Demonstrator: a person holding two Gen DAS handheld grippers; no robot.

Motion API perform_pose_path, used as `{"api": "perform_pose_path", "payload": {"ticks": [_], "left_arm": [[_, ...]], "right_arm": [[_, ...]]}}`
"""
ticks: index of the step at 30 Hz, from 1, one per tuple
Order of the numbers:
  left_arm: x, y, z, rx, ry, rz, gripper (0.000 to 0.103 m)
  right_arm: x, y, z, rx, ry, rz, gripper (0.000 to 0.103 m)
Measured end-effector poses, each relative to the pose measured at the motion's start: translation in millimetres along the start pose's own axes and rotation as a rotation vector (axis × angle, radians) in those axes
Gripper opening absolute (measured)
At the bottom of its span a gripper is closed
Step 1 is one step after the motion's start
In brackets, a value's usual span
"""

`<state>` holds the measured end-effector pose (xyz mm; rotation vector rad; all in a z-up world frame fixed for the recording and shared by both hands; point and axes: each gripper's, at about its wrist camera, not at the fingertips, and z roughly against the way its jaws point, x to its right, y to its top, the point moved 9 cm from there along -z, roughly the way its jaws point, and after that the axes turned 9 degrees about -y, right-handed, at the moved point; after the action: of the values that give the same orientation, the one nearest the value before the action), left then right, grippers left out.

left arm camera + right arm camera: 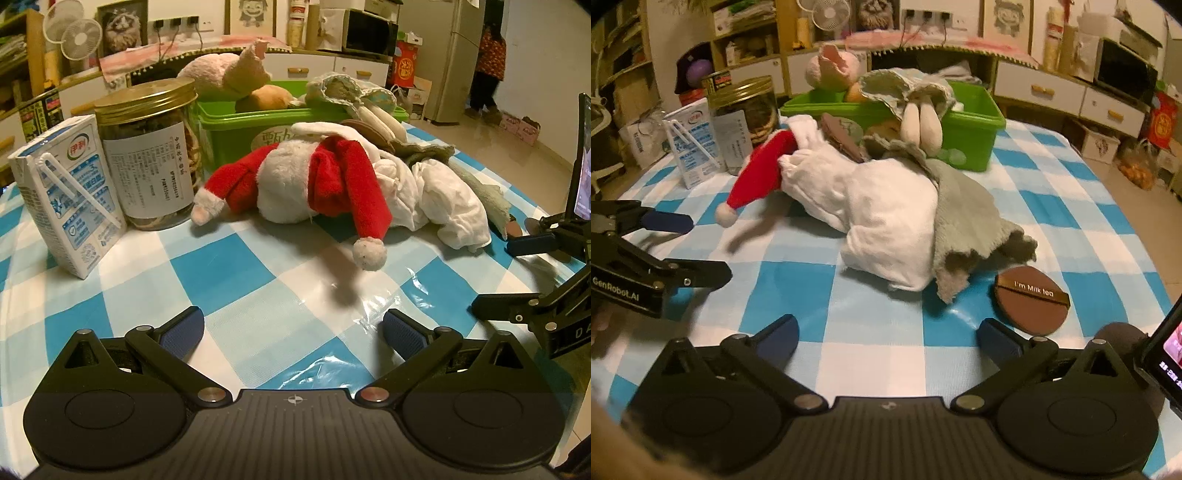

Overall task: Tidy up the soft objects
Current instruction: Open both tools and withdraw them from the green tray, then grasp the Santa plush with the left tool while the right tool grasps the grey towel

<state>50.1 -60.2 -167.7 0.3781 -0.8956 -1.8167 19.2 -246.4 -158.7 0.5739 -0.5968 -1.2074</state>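
Note:
A white plush in red Santa clothes (314, 184) lies on the checked tablecloth (221, 273) in front of a green bin (229, 136). Beside it sit a crumpled white cloth (886, 214) and a grey-green cloth (967, 218). The green bin (964, 133) holds a pink plush (225, 74), a brown soft thing and a mushroom plush (919, 122). My left gripper (293, 332) stands open over bare tablecloth, short of the Santa plush. My right gripper (886, 339) is open too, nothing between its fingers, just short of the white cloth. A brown round puff (1030, 302) lies by its right finger.
A milk carton (70, 199) and a gold-lidded jar (151, 155) stand left of the bin. A phone on a stand (583, 158) rises at the table's right edge. A person (487, 70) stands by the fridge far behind. Cabinets line the back wall.

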Motion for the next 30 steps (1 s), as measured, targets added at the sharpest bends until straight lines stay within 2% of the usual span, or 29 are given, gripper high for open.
{"api": "perform_pose_path", "payload": {"ticks": [4, 7, 15, 20, 25, 27, 30], "left_arm": [[2.1, 4.4, -1.2, -0.008, -0.012, -0.005, 0.098], [6.7, 11.7, 2.6, 0.022, -0.042, -0.015, 0.096], [9.7, 39.1, 12.7, 0.102, -0.109, 0.038, 0.087], [8.8, 55.0, 16.9, 0.141, -0.131, 0.08, 0.081], [12.4, 71.9, 18.7, 0.169, -0.146, 0.093, 0.08], [11.5, 77.3, 15.1, 0.17, -0.141, 0.099, 0.08], [4.7, 81.0, 6.9, 0.161, -0.138, 0.163, 0.076]], "right_arm": [[-0.7, 0.7, -0.3, 0.008, -0.003, 0.005, 0.074], [-1.5, 4.4, 0.0, 0.006, 0.0, 0.026, 0.074], [-6.7, 25.8, 18.6, 0.151, -0.028, 0.084, 0.074], [0.3, 40.9, 22.0, 0.178, -0.038, 0.034, 0.071], [17.3, 55.5, 24.7, 0.179, -0.033, -0.071, 0.07], [27.4, 62.2, 22.9, 0.17, -0.036, -0.128, 0.061], [41.6, 69.8, 13.1, 0.131, -0.025, -0.224, 0.059]]}}
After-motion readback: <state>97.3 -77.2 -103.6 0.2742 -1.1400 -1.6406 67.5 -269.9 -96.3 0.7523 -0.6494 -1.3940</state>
